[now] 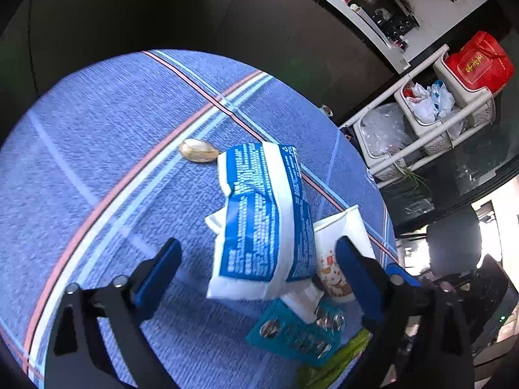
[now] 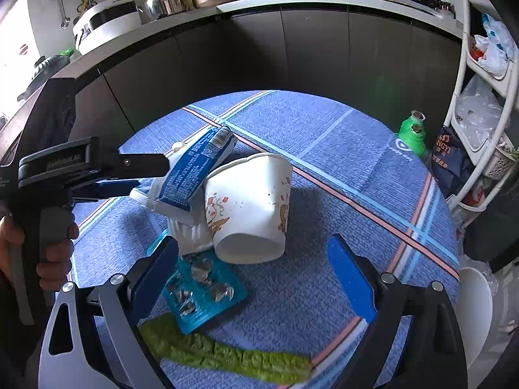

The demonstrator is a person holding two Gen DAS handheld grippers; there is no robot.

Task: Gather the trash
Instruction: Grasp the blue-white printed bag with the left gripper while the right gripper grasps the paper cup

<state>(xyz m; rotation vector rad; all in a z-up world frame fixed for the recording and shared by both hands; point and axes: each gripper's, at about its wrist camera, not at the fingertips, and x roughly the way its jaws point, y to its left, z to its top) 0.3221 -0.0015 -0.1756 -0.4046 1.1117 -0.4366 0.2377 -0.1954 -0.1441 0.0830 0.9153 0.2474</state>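
- paper cup (image 2: 248, 207) as landmark: white, lying on its side on the blue plaid tablecloth (image 2: 324, 149), base toward the right wrist camera, confetti and cartoon animal print, no readable words
- blue and white wrapper (image 2: 194, 175) leans against the cup's left side, touching it; dense white small print and a barcode, too small to read; in the left wrist view it is the big packet (image 1: 262, 220) with a recycling triangle near its top corner
- teal pill blister (image 2: 202, 291) with torn foil pockets lies just in front of the cup, toward the camera
- green lettuce leaf (image 2: 227, 356) nearer still than the blister
- tan shell-like scrap (image 1: 198, 150) lies beyond the wrapper, well away from the cup
- left gripper (image 1: 259, 259): blue fingers spread wide either side of the wrapper, not pressing it, nothing held
- right gripper (image 2: 259, 269): fingers wide apart, in front of the cup's base, left finger by the blister; nothing held
- red bag (image 1: 480, 64) on the white rack (image 1: 431, 129) far right of the cup, yellow characters, unreadable
- dark packet (image 2: 449, 159) by the rack reads partly "ngyi"
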